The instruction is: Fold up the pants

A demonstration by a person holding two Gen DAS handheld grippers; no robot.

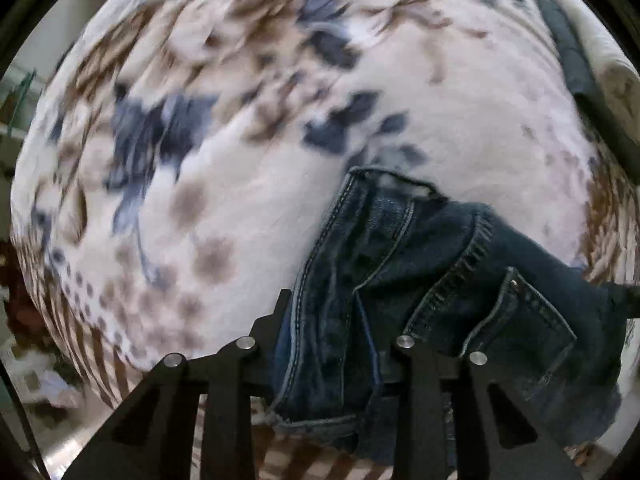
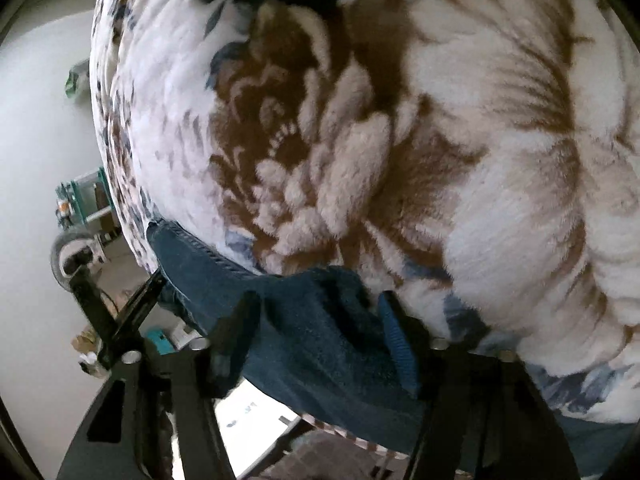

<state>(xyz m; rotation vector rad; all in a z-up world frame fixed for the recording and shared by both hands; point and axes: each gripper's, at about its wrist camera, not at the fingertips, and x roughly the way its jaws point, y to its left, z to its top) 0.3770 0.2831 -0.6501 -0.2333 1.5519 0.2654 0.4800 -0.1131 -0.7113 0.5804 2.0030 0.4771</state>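
Dark blue denim pants (image 1: 420,292) lie bunched on a floral blanket, waistband and a back pocket toward me. My left gripper (image 1: 332,344) has the denim between its fingers; the fabric covers the right finger, so the closure is hidden. In the right wrist view the pants (image 2: 320,344) pass between the fingers of my right gripper (image 2: 320,320). The fingers stand apart around a thick fold of denim, the ribbed blue pad (image 2: 396,344) against its right side.
The white, brown and blue floral fleece blanket (image 1: 280,140) covers the bed in both views (image 2: 400,140). A dark strap-like item (image 1: 576,56) lies at the far right. Beyond the bed's left edge are floor clutter and a shelf (image 2: 84,200).
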